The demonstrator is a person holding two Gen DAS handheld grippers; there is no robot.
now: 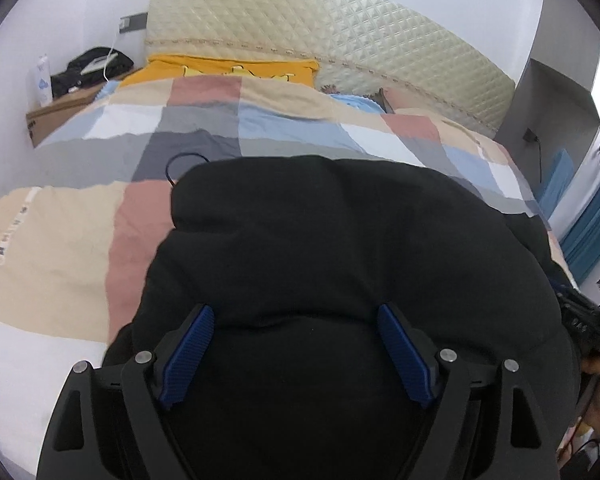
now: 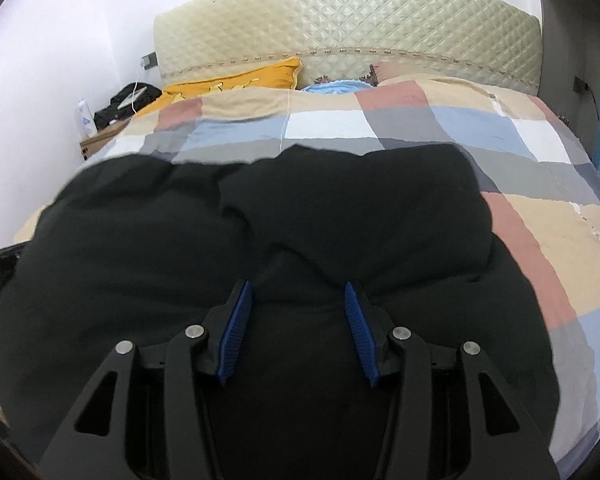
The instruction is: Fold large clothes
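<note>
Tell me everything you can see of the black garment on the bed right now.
The black garment is a large, thick, soft-looking piece, plain and matte, lying bunched on the patchwork quilt. In the right wrist view a folded layer lies over its upper right part, with rounded, puffy edges. A thin black cord loops out at its far left corner. Both pairs of jaws stand open above it; neither visibly pinches the cloth.
</note>
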